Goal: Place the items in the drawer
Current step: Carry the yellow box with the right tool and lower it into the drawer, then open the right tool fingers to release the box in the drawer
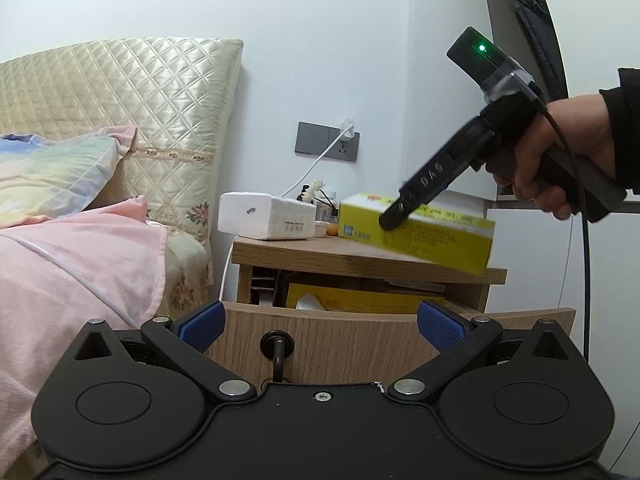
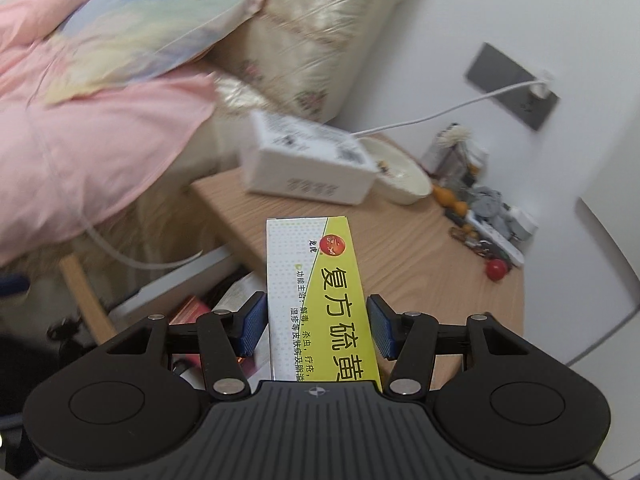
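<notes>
My right gripper [image 2: 316, 322] is shut on a yellow-green medicine box [image 2: 320, 292] with printed characters, held above the front of the wooden nightstand [image 2: 420, 248]. In the left wrist view a hand holds that right gripper [image 1: 394, 216], and the box [image 1: 432, 236] tilts above the nightstand top [image 1: 320, 254]. The drawer [image 1: 344, 340] stands pulled out, with a yellow tissue box [image 1: 360, 298] inside. My left gripper [image 1: 320, 326] is open just in front of the drawer front, its ring handle [image 1: 277, 346] between the blue pads. In the right wrist view the drawer's inside [image 2: 224, 296] is partly visible and cluttered.
On the nightstand lie a white tissue pack [image 2: 308, 164], a cream bowl [image 2: 404, 180], a power strip [image 2: 496, 236], a red ball [image 2: 496, 270] and small clutter by the wall. The bed with pink bedding [image 1: 72, 264] borders the left. A charger cable [image 1: 320, 160] hangs from the wall socket.
</notes>
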Motion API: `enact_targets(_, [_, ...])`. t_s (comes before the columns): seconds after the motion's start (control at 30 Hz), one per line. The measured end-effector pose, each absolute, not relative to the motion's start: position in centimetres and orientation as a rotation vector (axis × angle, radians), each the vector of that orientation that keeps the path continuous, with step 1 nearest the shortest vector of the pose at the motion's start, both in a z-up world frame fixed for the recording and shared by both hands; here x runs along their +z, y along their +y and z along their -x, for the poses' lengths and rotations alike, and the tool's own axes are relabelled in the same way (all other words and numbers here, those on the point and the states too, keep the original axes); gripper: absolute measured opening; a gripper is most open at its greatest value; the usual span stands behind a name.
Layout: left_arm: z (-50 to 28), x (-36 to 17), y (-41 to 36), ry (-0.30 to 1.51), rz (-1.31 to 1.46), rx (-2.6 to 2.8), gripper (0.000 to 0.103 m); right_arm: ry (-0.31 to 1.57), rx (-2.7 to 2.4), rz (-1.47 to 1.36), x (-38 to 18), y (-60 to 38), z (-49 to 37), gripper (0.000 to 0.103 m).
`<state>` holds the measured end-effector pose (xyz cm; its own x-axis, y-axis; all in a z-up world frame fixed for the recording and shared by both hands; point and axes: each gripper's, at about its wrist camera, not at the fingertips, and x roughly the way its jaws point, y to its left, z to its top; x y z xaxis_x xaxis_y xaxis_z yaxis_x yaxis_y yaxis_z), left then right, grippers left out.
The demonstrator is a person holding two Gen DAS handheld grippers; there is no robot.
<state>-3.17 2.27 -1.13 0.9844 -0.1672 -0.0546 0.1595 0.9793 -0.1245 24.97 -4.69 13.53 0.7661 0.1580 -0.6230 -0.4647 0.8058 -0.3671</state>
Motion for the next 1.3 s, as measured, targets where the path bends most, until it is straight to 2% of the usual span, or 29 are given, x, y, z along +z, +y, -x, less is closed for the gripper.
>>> enact_targets(0.7, [3.6,-1.0,2.5,0.062,0.122,-0.163,0.102,0.674,0.504,0.879,8.7,1.7,-24.8,0.058])
enact_targets(1.3, [3.3,-0.9,2.5,0.071,0.124,-0.172,0.102,0.728,0.508,0.813,7.5,0.7,-26.2,0.059])
